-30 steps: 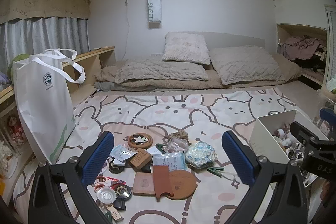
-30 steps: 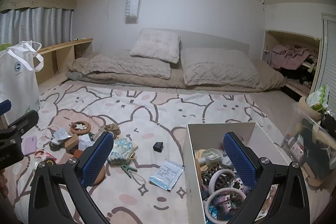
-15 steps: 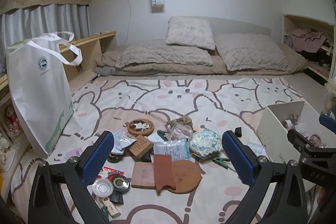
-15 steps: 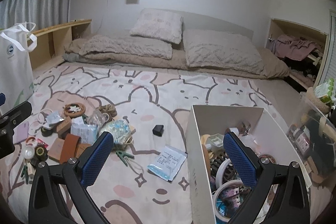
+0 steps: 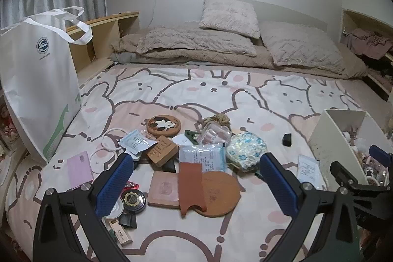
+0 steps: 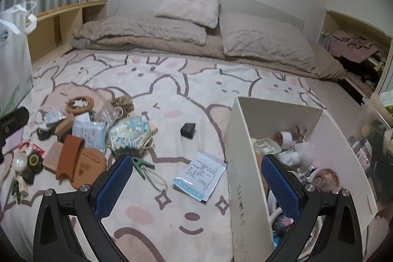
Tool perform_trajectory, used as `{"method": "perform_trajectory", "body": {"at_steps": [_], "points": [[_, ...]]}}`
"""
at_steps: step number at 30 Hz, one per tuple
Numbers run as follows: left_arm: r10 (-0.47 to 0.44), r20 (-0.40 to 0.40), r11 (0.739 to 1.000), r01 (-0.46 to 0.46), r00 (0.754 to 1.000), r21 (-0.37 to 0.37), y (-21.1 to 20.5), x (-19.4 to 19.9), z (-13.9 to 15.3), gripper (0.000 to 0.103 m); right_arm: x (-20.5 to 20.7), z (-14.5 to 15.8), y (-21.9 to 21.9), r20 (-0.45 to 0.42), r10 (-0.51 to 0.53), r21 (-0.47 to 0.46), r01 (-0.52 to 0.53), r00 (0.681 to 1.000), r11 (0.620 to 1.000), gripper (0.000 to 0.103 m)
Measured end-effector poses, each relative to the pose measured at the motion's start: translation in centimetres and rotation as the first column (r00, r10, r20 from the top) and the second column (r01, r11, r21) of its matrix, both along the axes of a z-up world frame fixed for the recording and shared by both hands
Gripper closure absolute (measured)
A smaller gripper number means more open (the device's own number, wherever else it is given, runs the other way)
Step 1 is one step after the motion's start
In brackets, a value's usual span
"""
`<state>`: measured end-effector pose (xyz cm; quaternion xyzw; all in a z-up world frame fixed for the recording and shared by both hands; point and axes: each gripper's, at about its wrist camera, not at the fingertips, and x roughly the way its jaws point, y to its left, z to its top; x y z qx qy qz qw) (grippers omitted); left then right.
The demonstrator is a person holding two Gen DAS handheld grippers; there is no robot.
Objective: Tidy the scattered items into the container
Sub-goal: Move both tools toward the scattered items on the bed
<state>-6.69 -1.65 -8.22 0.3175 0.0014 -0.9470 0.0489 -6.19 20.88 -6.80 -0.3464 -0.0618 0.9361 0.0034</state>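
A heap of small items lies on the rabbit-print bedspread: a round wooden coaster [image 5: 221,193], a brown leather piece [image 5: 191,186], a square wooden coaster [image 5: 163,189], a blue-white sachet [image 5: 202,156] and a floral pouch [image 5: 245,146]. My left gripper [image 5: 196,186] hangs open just above this heap, holding nothing. The white box [image 6: 245,163] holds several items at the right. My right gripper [image 6: 196,186] is open and empty, straddling the box's left wall, with a loose sachet [image 6: 201,176] and a green clip [image 6: 142,165] on the bedspread beside it. A small black cube [image 6: 188,130] lies apart.
A white tote bag [image 5: 36,85] stands at the bed's left edge. Pillows and a folded beige duvet [image 5: 196,41] lie along the far wall. A pink card [image 5: 79,170] and white rings [image 5: 108,139] rest left of the heap. Cluttered shelves [image 6: 356,46] stand at the right.
Both grippers have tilted downward and moved closer to the bedspread, so the heap and the box look larger. Both stayed open and nothing was picked up.
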Motion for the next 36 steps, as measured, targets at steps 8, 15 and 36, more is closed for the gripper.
{"method": "perform_trajectory", "body": {"at_steps": [8, 15, 36], "points": [[0.018, 0.06, 1.0, -0.018, 0.998, -0.008, -0.4, -1.4, -2.2, 0.0, -1.1, -2.0, -0.6, 0.047, 0.015, 0.008, -0.016, 0.999, 1.0, 0.0], [0.047, 0.128, 0.999, -0.046, 0.991, -0.015, -0.6, -2.7, -4.7, 0.0, -2.0, -4.3, -1.4, 0.095, 0.025, 0.045, -0.03, 0.995, 0.999, 0.0], [0.082, 0.267, 0.997, -0.082, 0.96, -0.014, -0.8, -5.1, -11.0, 0.0, -4.3, -11.5, -2.0, 0.285, 0.078, 0.0, -0.081, 0.955, 0.997, 0.0]]}}
